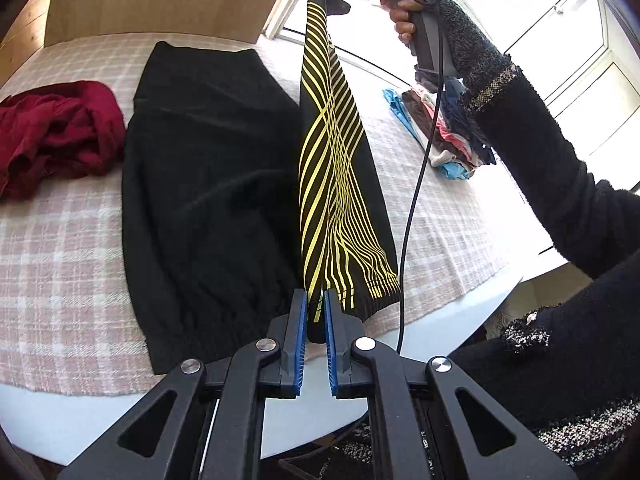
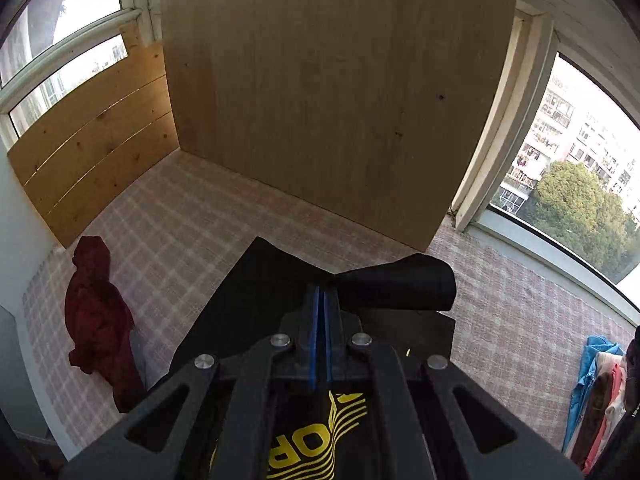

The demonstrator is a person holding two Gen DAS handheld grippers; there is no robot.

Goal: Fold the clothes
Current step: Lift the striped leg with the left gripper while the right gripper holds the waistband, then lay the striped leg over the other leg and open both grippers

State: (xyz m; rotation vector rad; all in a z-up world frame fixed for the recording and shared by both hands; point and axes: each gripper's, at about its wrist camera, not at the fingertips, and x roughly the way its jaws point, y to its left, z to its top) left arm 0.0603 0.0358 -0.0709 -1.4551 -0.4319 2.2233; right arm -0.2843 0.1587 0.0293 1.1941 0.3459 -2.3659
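Both tongs are clenched on the black shirt with yellow stripes (image 1: 336,184): the left gripper (image 1: 316,312) pinches its lower hem, the right gripper (image 2: 322,300) its far end, stretched over the checked tablecloth (image 1: 60,240). No containers; a red garment (image 1: 56,136) lies left, a stack of folded clothes (image 1: 444,136) right.

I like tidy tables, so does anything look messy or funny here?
Yes. The dark red garment lies crumpled in a heap on the pink checked tablecloth, unlike the stack of folded colourful clothes at the far side. The black garment with yellow stripes is mid-fold, stretched between both tongs.
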